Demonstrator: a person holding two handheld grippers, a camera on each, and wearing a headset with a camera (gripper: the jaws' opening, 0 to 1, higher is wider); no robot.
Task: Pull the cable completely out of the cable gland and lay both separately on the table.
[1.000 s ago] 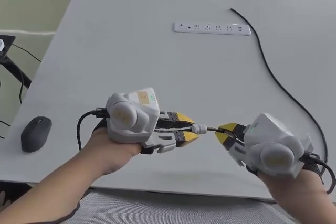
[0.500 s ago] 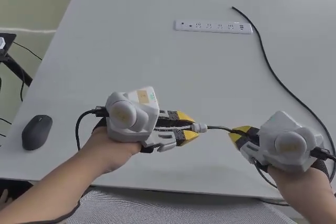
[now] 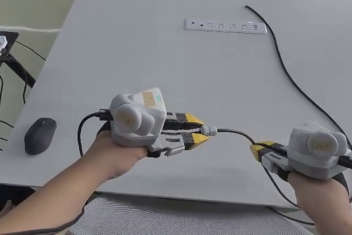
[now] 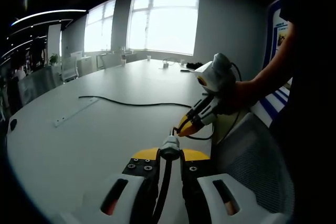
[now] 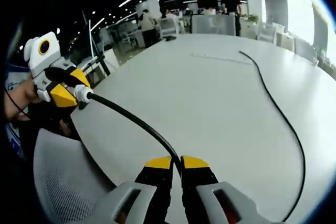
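Above the near edge of the white table [image 3: 165, 53], the left tongs [image 3: 202, 130] are pinching the cable gland [image 3: 210, 131], and the right tongs [image 3: 256, 151] are gripping the black cable [image 3: 234, 131] stretching out from it.

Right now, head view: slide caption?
Left gripper clamps the gland; right gripper grips the cable running from it, above the table.
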